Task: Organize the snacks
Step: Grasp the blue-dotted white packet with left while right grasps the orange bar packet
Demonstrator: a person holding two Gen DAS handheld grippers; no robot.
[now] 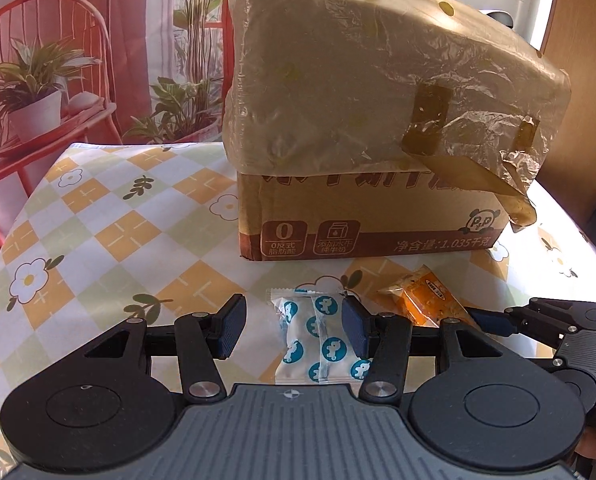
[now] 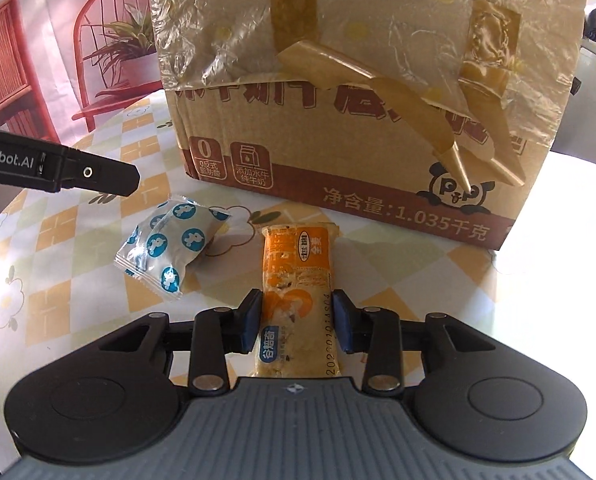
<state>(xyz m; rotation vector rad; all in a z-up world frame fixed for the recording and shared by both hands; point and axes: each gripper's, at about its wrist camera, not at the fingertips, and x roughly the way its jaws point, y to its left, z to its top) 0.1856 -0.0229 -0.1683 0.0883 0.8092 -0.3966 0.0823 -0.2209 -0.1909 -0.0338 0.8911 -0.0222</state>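
An orange-wrapped snack bar (image 2: 296, 300) and a white packet with blue dots (image 1: 317, 336) are lying near the checked tablecloth's (image 1: 98, 216) edge before a plastic-covered cardboard box (image 1: 369, 216); the right gripper (image 2: 296, 320) is bracketing the bar, jaws barely apart, while the left gripper (image 1: 294, 326) is straddling the packet, jaws wide.

One cardboard box (image 2: 337, 184), two snack packets, one white-blue (image 2: 170, 240), one orange (image 2: 298, 264)

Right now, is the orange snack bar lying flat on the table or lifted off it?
Lying flat: the orange snack bar rests lengthwise on the checked tablecloth, between the right gripper pads.
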